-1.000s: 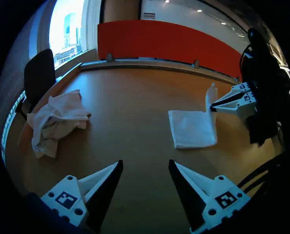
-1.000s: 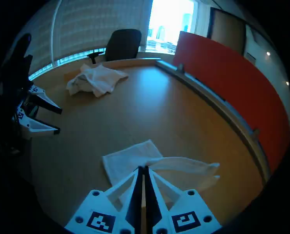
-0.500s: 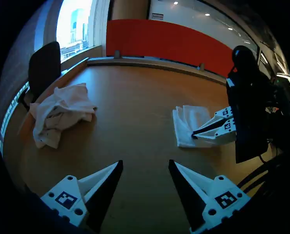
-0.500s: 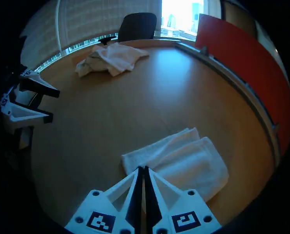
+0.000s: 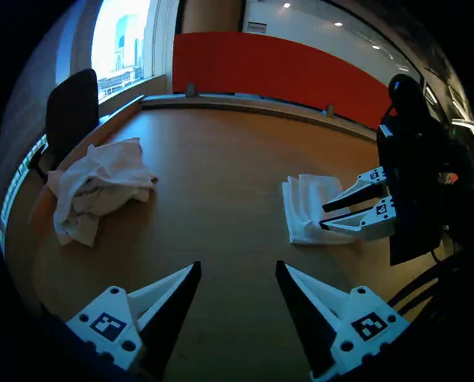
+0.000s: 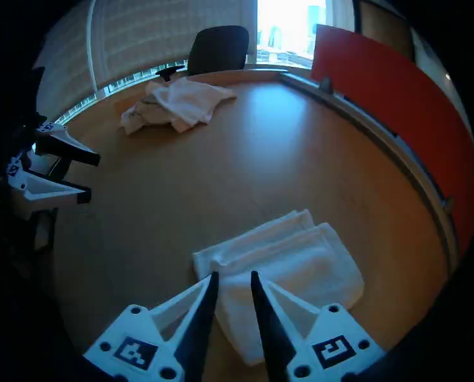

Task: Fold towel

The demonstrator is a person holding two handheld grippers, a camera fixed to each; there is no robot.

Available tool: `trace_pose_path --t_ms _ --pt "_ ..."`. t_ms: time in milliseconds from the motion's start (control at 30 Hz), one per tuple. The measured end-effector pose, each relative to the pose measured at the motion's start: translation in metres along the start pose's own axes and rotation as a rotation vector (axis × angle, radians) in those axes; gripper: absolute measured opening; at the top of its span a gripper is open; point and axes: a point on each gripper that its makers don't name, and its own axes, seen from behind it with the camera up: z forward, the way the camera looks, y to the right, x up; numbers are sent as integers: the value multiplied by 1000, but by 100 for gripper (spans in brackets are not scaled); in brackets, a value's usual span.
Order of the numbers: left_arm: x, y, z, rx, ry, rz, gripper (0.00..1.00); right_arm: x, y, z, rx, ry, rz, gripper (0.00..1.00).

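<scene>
**Folded towel flat on the table, both grippers open**

A wide wooden table [image 5: 224, 153] takes up most of both views. A long red partition [image 5: 281, 63] runs along its far edge, and a dark office chair [image 5: 68, 121] stands at the corner by the bright window [image 5: 119, 44].

In the left gripper view, a person's dark-clad arm [image 5: 415, 184] reaches in from the right. It is held low over the table, behind the right gripper.

A crumpled pile of cloth [image 5: 97, 188] lies near the chair, well apart from the towel [image 5: 310, 204]. The towel is folded into a layered rectangle and lies flat on the table. Its long axis seems to run toward the red partition. The right gripper view shows the stacked fold edges on the side facing the pile.

The right gripper [image 6: 234, 275] has its fingers parted by a narrow gap. Their tips are at the towel's near edge and nothing is clamped between them. Whether they touch the cloth cannot be told. From the side, in the left gripper view, the two fingers sit one above the other.

The left gripper [image 5: 237, 264] is spread wide over bare wood, pointing toward the towel from well apart. The right gripper view shows it at the table's left edge.
</scene>
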Motion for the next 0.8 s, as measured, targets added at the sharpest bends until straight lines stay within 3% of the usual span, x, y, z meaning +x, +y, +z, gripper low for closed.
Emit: trace_pose_path --t_ms 67,400,800 --pt "1 1 0 0 0 0 86 0 3 -3 -9 5 4 69" --pt "0 3 0 2 -1 -4 86 -10 9 -13 -31 10 36 70" --pt "1 7 1 1 -1 -2 86 -45 14 -31 -62 -13 93 70"
